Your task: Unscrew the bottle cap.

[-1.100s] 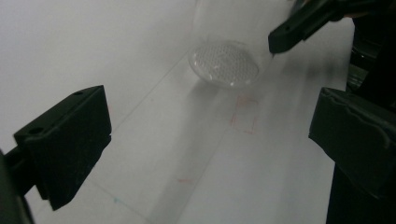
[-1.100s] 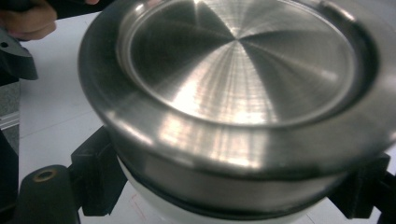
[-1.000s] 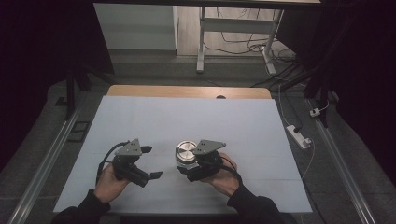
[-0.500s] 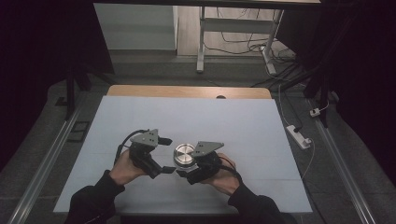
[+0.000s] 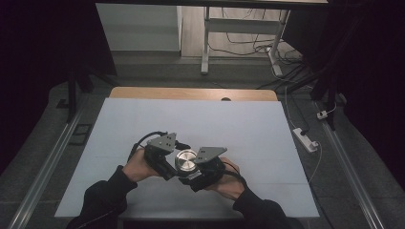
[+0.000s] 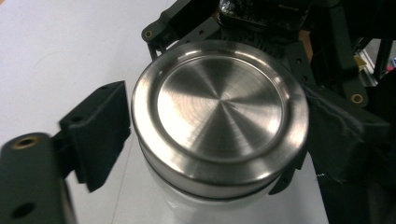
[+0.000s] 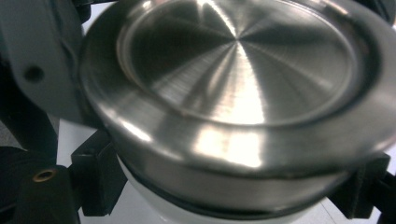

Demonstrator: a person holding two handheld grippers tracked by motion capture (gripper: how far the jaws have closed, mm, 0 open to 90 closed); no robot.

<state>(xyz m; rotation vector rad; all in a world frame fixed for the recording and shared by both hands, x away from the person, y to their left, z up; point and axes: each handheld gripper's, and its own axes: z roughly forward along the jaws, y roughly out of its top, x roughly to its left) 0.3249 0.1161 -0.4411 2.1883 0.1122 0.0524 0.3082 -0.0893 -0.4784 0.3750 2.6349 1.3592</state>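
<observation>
A round white container [image 6: 187, 205] with a brushed steel lid [image 5: 185, 160] stands on the white table near its front edge. My right gripper [image 5: 192, 174] comes in from the right and is shut on the white body [image 7: 233, 217] below the lid [image 7: 243, 79], with a black jaw on each side. My left gripper [image 5: 171, 164] reaches in from the left. Its jaws have just been closing and now press on opposite sides of the lid's rim [image 6: 219, 112]. The far side of the container is hidden behind the right gripper's frame.
The white table cover [image 5: 239, 124] stretches back to a wooden strip [image 5: 191, 93] at the far edge. A power strip [image 5: 305, 139] lies on the floor off the right side. Metal rails [image 5: 52, 157] run along both sides of the table.
My left gripper has moved right to the container and its jaws have closed around the lid. The right gripper and the container have stayed in place.
</observation>
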